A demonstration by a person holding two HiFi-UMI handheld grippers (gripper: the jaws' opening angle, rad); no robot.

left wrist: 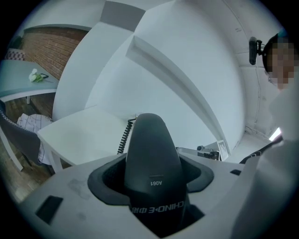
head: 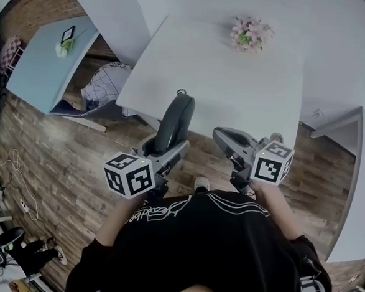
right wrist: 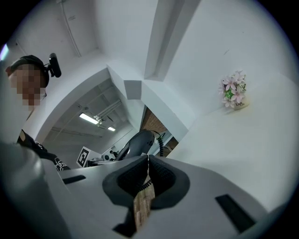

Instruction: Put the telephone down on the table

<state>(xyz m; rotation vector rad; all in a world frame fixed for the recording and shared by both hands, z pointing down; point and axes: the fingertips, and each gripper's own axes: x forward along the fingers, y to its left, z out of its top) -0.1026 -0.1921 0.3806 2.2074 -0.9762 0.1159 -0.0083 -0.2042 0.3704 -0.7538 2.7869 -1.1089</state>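
Note:
A black telephone handset (head: 175, 120) stands up between the jaws of my left gripper (head: 168, 150), which is shut on it. It hangs in the air just short of the near edge of the white table (head: 237, 83). In the left gripper view the handset (left wrist: 152, 154) fills the jaws of the left gripper (left wrist: 152, 179), and its coiled cord (left wrist: 124, 136) trails behind it. My right gripper (head: 231, 141) hangs beside it, shut with nothing held. In the right gripper view the right gripper's (right wrist: 147, 175) pads meet, with the handset (right wrist: 139, 142) and cord (right wrist: 161, 144) beyond them.
A small pot of pink flowers (head: 251, 33) stands at the table's far side. A light blue table (head: 45, 58) and a chair with checked cloth (head: 104, 85) are at the left. A white counter (head: 363, 186) runs along the right. Cables (head: 12, 174) lie on the wood floor.

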